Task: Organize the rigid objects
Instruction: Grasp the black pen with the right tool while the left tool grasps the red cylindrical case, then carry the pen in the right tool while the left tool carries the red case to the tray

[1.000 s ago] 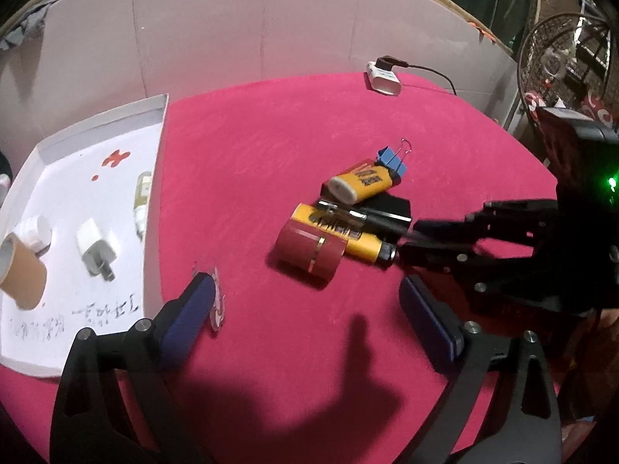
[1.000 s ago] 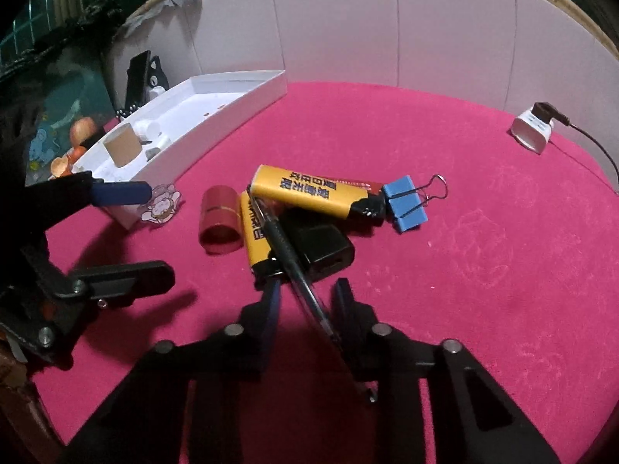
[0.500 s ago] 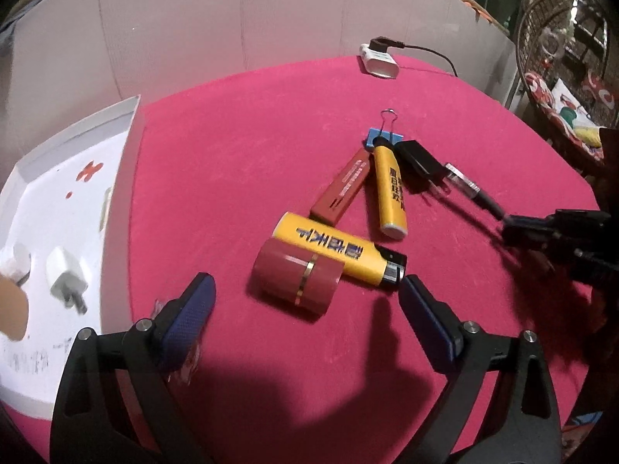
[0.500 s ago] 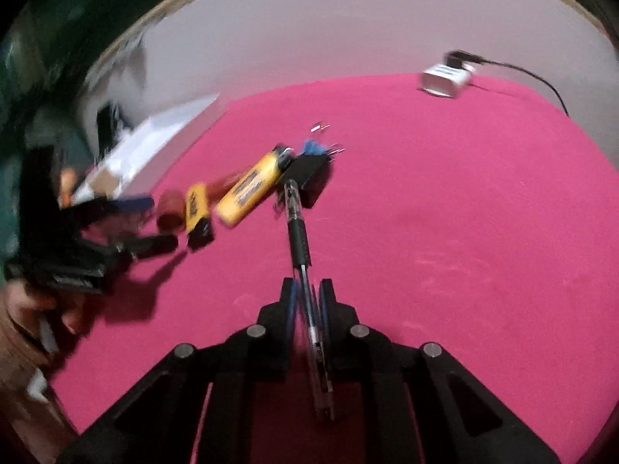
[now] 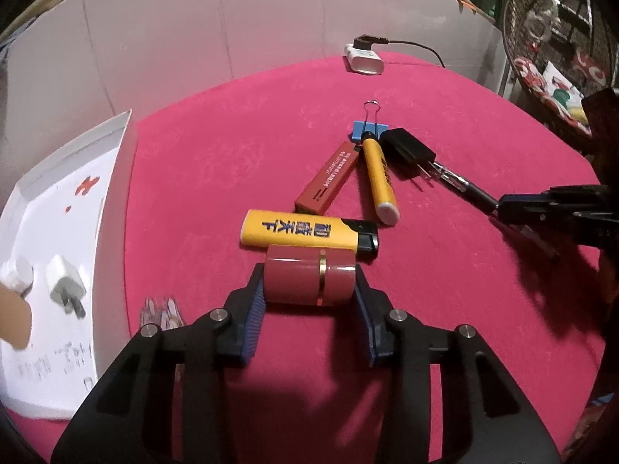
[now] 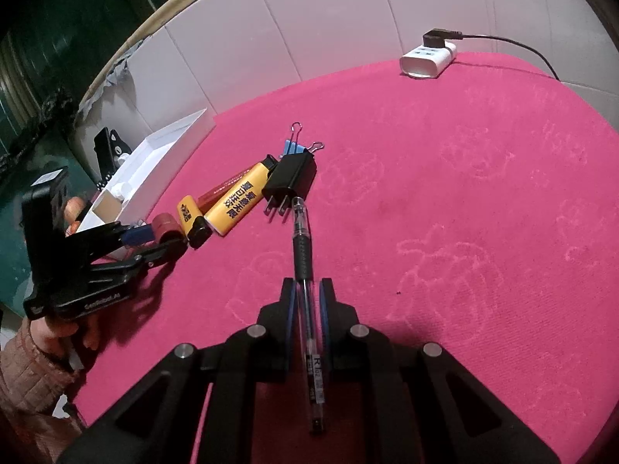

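A short red cylinder with a gold band (image 5: 298,274) lies on the pink tablecloth. It sits between the blue pads of my left gripper (image 5: 309,284), whose jaws are closing and touch both its ends. The same grip shows in the right wrist view, with the left gripper (image 6: 154,241) at the cylinder (image 6: 164,224). My right gripper (image 6: 308,290) is shut on a clear pen with a black grip (image 6: 303,247), which points away towards the pile. From the left wrist view that gripper (image 5: 503,208) holds the pen (image 5: 460,183) at the right.
Just beyond the cylinder lie a yellow lighter (image 5: 298,230), a red lighter (image 5: 329,179), a second yellow lighter (image 5: 381,178), a black plug adapter (image 5: 406,149) and a blue binder clip (image 5: 367,127). A white tray (image 5: 116,178) at the left holds a white plug (image 5: 64,284). A power strip (image 5: 365,62) sits at the far edge.
My left gripper came down over the red cylinder and closed from wide open onto it. My right gripper shut on the pen and dragged it rightward out of the pile, scattering the lighters and plug.
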Demonstrator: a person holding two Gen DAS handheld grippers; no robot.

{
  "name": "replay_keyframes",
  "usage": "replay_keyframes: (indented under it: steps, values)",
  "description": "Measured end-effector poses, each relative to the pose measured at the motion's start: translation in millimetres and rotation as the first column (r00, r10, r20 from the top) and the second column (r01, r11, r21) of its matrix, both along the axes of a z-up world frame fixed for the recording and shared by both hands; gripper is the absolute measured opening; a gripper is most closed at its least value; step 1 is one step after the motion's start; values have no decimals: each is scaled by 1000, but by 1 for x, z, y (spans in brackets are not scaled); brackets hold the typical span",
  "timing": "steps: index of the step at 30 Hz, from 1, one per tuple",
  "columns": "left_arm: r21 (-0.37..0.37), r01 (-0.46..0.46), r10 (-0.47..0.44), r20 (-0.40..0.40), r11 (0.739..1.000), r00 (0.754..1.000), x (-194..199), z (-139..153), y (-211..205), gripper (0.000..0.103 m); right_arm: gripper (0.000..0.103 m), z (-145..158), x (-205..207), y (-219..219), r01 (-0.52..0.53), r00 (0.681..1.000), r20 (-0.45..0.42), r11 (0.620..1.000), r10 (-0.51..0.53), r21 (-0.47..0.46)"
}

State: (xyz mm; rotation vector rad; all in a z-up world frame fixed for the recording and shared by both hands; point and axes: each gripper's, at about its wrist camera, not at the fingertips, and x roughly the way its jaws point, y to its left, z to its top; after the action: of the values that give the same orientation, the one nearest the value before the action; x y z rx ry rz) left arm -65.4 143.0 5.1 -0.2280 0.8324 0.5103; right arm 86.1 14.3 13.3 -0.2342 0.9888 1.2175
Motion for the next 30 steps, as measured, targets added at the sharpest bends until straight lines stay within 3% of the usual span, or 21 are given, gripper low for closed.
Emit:
replay_keyframes:
  steps: [8,13,21,30]
  values:
    - [-54,-47,49,32,997,998,-17,0,-15,40,10,1,-6,2,-6,1000,30,1000,7,-14]
    - [-82,-59,64,57,995,996,-38,1,-26,40,10,0,-38,2,-85,995,52,996,85,-7]
    - [-73,-124,128,56,990,990,-64,1,-31,40,10,0,-82,6,-210,977,47,978,210,-2]
    - [-63,-172,177,74,983,981,-77,5,-28,40,10,8,-101,13,-254,966,57,967,252,32]
